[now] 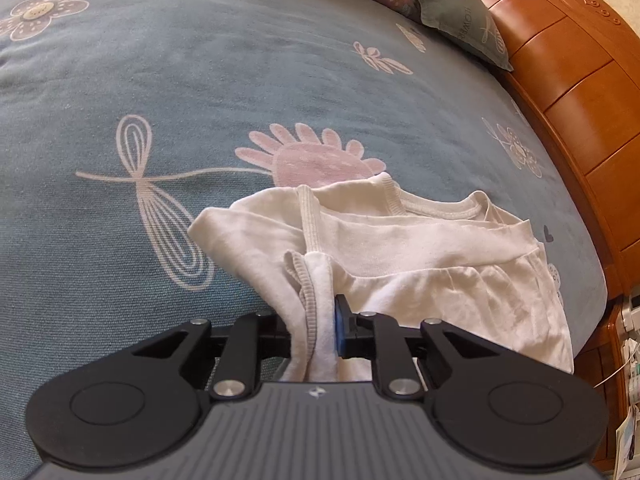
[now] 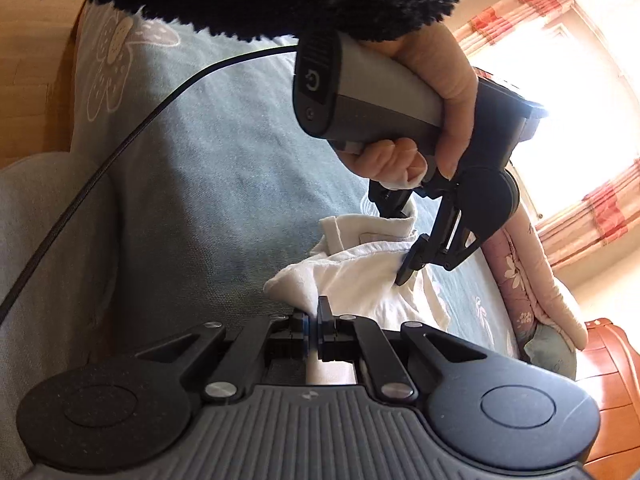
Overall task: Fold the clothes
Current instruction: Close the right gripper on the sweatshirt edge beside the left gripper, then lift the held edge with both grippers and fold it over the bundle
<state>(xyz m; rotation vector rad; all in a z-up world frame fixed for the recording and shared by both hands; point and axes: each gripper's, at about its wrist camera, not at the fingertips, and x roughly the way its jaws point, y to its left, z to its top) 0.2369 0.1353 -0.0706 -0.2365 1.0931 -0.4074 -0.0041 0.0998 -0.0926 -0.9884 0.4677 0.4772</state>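
A small white garment [image 1: 420, 256] with ribbed trim lies partly folded on the blue flowered bedspread [image 1: 200, 80]. My left gripper [image 1: 314, 332] is shut on a bunched edge of this garment, its ribbed hem running between the pads. In the right wrist view the white garment [image 2: 360, 280] bulges up between both tools. My right gripper [image 2: 313, 330] is shut on a thin fold of its near corner. The left gripper [image 2: 406, 258] shows there from outside, held by a hand [image 2: 432, 100] in a black fuzzy sleeve, pinching the cloth's far side.
A wooden bed frame [image 1: 580, 120] curves along the right. Pillows [image 1: 460, 16] and a pink quilt [image 2: 532, 280] lie at the bed's head. A black cable [image 2: 120, 144] hangs across the bedspread. A bright curtained window [image 2: 580, 100] is behind.
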